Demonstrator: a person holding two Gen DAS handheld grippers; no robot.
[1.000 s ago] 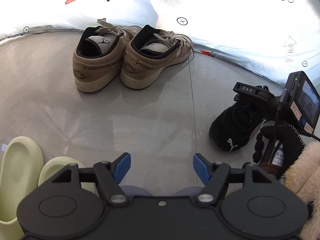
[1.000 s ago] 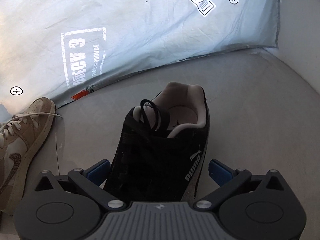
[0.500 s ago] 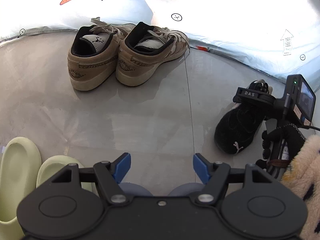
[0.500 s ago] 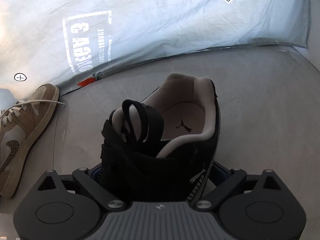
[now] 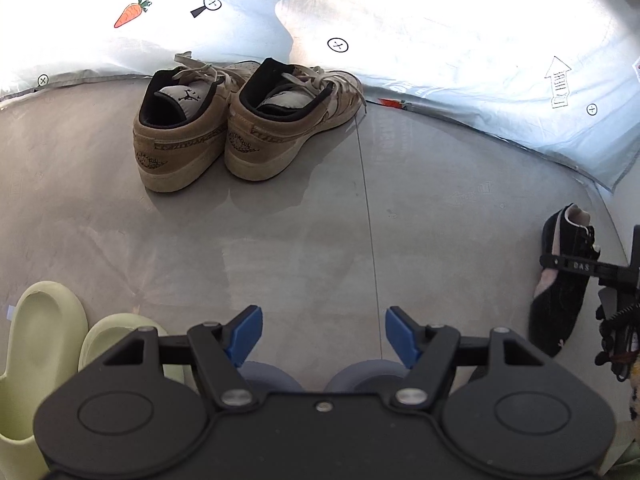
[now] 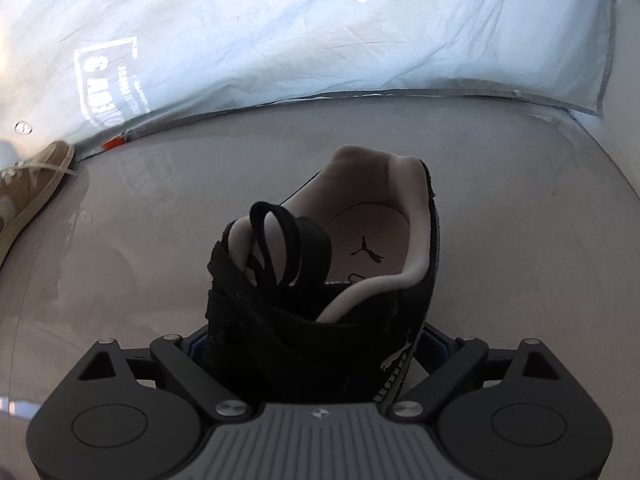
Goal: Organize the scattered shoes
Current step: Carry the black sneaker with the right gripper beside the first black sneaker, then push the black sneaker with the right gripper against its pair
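Your right gripper squeezes the front part of the black shoe from both sides. The shoe's heel points away from you, and you can see its pale inside with a little cat logo. The grey floor lies under it. A tan shoe sits far off at the left edge, by the light blue sheet.

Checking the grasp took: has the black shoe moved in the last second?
Yes. In the left wrist view the black shoe, clamped in the right gripper, has swung rightward and farther from the floor seam, heel now tipped up.
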